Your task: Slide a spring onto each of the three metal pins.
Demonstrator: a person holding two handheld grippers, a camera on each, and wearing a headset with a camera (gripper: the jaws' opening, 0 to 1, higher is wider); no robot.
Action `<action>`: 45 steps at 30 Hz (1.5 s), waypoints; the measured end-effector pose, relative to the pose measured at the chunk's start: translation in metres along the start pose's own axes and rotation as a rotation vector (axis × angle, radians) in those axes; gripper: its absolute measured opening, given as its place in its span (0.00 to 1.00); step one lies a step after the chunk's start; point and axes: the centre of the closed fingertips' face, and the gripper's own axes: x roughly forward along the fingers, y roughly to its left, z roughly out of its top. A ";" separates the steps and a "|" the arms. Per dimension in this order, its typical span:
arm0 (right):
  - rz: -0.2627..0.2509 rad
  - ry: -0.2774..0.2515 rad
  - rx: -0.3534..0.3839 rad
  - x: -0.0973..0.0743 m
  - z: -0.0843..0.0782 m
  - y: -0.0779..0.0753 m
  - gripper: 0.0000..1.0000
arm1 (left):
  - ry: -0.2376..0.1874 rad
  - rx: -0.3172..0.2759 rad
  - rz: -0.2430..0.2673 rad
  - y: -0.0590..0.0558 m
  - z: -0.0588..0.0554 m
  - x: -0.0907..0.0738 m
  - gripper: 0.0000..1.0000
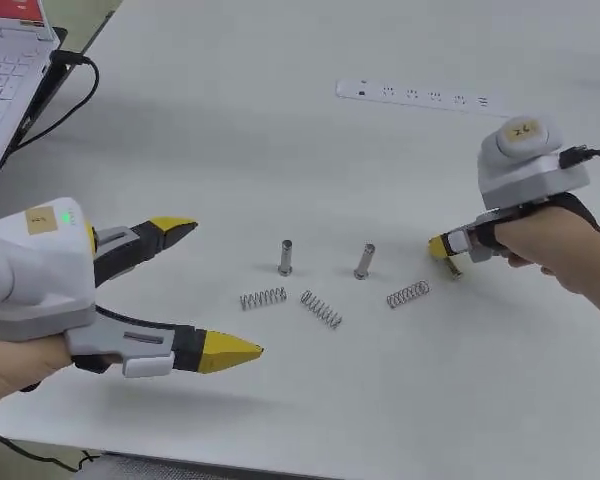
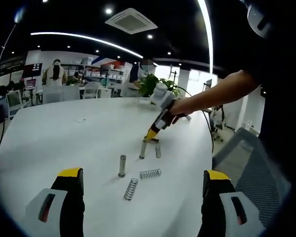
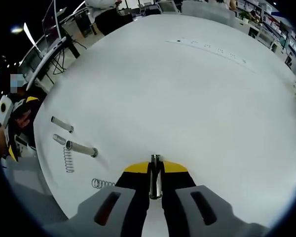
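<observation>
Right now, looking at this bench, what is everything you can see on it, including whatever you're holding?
Table: one, white, under everything.
Springs: three, silver, lying loose in a row near the middle.
Pins: three, silver; two stand upright behind the springs, and the third is held in the right gripper.
Power strip: one, white, far side.
Laptop: one, white, far left corner.
Cable: one, black, beside the laptop.
Left gripper: one, white with yellow-tipped black fingers, open, near left.
Right gripper: one, same colours, fingers shut on the third pin, at right.
</observation>
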 end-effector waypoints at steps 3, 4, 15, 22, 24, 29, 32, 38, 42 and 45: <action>0.000 -0.012 -0.002 -0.002 -0.001 0.000 0.05 | 0.001 -0.001 -0.001 -0.001 -0.001 0.000 0.99; 0.002 -0.018 -0.001 -0.004 -0.002 0.000 0.05 | 0.005 0.000 -0.002 -0.001 -0.001 0.000 0.99; 0.028 -0.103 -0.015 -0.013 -0.004 0.005 0.05 | 0.001 0.002 -0.006 -0.003 0.000 0.002 0.99; 0.036 -0.128 -0.024 -0.015 -0.006 0.006 0.05 | 0.001 0.002 -0.010 -0.004 0.000 0.004 0.99; 0.037 -0.137 -0.028 -0.016 -0.006 0.006 0.05 | 0.002 0.004 -0.009 -0.004 0.000 0.004 0.99; 0.045 -0.157 -0.027 -0.017 -0.004 0.006 0.05 | 0.002 0.004 -0.010 -0.003 0.000 0.005 0.99; 0.052 -0.170 -0.025 -0.019 -0.002 0.008 0.05 | 0.003 0.005 -0.010 -0.003 0.000 0.005 0.99; 0.053 -0.200 -0.039 -0.023 0.000 0.011 0.05 | 0.002 0.005 -0.012 -0.004 0.001 0.007 0.99; 0.052 -0.217 -0.038 -0.025 0.000 0.011 0.05 | 0.001 0.004 -0.012 -0.004 0.001 0.007 0.99; 0.049 -0.230 -0.038 -0.026 0.000 0.010 0.05 | -0.001 0.005 -0.012 -0.004 0.002 0.007 0.99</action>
